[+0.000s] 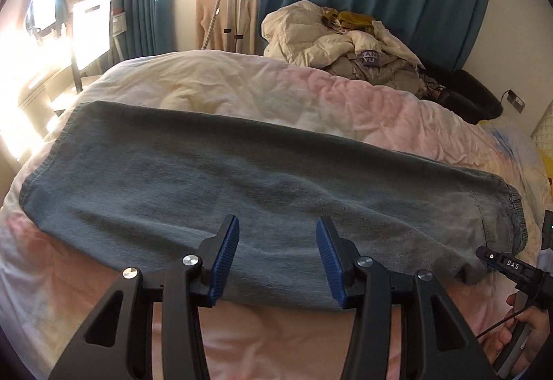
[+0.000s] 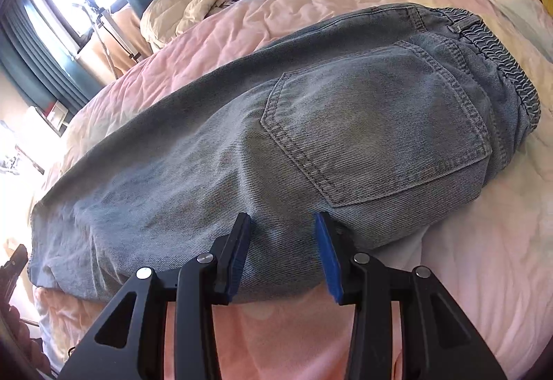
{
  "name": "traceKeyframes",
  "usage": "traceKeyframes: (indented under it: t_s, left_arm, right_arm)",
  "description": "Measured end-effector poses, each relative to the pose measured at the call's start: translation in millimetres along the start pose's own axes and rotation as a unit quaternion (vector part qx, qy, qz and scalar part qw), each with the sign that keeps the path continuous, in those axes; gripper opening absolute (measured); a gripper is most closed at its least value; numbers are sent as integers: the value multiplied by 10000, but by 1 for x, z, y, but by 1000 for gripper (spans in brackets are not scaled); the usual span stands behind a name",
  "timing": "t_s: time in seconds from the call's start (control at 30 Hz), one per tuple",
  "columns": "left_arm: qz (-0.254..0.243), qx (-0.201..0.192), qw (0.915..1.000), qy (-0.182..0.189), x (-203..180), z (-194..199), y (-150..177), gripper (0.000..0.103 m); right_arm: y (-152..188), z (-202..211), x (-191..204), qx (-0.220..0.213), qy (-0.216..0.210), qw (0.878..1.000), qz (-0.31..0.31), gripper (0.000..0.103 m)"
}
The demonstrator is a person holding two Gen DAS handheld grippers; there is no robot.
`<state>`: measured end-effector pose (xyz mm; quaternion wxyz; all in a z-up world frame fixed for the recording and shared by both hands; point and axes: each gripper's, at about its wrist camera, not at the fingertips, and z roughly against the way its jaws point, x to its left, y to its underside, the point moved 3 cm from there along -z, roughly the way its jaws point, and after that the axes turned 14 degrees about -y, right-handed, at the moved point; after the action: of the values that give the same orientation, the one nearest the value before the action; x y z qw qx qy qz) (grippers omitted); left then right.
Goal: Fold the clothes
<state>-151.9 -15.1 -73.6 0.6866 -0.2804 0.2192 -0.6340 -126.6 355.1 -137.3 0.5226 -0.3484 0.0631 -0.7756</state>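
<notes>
Gaping grippers [image 1: 277, 255] [image 2: 282, 254] over jeans [image 2: 276, 145]

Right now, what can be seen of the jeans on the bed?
The jeans are light blue washed denim, folded lengthwise so the legs are stacked, lying flat across the pink and cream quilt. A stitched back pocket faces up beside the gathered elastic waistband; the leg hems lie at the other end. The left gripper and the right gripper are both open at the near edge, neither clamped on the cloth.
</notes>
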Motion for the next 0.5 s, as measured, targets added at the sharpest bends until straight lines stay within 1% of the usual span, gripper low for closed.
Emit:
traceKeyframes:
  t_s: [0.07,0.3,0.4,0.47,0.5]
  left_arm:
    - [-191,64,9997,128,-26,-4,6,48]
    - [-939,295,9951,-3,-59,-44,33,48]
    - [-806,398,9959,34,-54,-52,35,48]
    - [-807,419,9959,23,-54,-52,37,48]
    - [-821,418,9957,3,-53,-51,37,48]
  right_arm:
    - [1,-1,-1,-11,-4,10000,6,39]
    - [2,-7,-2,30,114,9999,85,41]
    - [1,-3,-4,18,33,10000,-35,41]
    - [0,5,-9,-41,-131,9996,-257,41]
    - [-2,12,-14,-141,-241,9987,-419,41]
